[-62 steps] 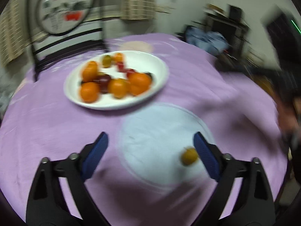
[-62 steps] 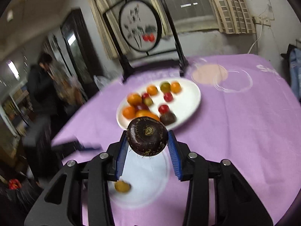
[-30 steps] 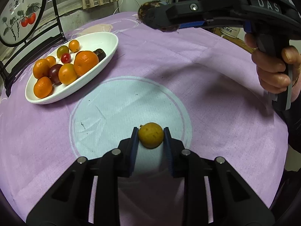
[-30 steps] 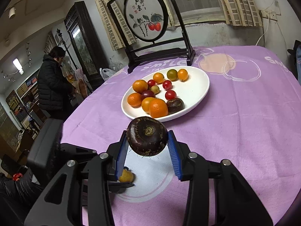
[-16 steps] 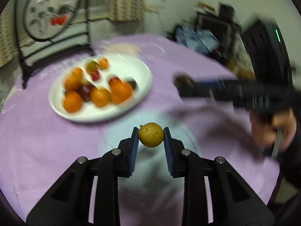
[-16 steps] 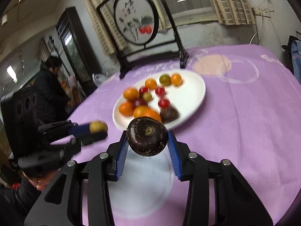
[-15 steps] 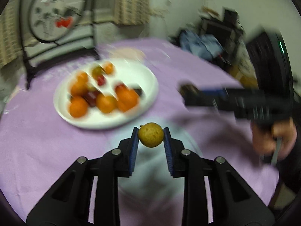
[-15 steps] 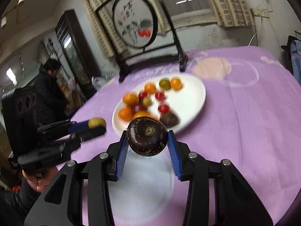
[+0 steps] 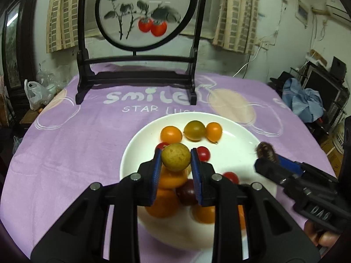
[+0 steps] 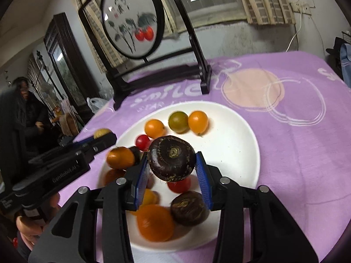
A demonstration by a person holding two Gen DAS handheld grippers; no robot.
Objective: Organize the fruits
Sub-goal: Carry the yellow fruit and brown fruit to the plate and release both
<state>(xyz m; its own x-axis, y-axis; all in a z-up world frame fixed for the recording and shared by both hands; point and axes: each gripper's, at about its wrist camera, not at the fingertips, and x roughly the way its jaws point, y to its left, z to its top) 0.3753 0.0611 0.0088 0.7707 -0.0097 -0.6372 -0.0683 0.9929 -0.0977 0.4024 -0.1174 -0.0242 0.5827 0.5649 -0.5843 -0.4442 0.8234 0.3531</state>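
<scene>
My left gripper [image 9: 175,160] is shut on a small yellow-green fruit [image 9: 175,157] and holds it above the near left part of the white plate [image 9: 237,144]. My right gripper [image 10: 172,167] is shut on a dark purple-brown fruit [image 10: 171,161] above the plate [image 10: 239,144]. The plate holds several orange, red and green fruits and one dark brown fruit [image 10: 189,208]. The right gripper with its dark fruit [image 9: 266,151] shows at the right of the left wrist view. The left gripper with its yellow fruit [image 10: 102,133] shows at the left of the right wrist view.
A purple cloth [image 9: 65,144] covers the round table. A black wooden stand with a round painted screen [image 9: 144,11] stands at the table's far side behind the plate. A person in black [image 10: 24,109] stands at the far left of the room.
Both grippers have moved forward over the plate, each still holding its fruit. The plate now fills the middle of both views.
</scene>
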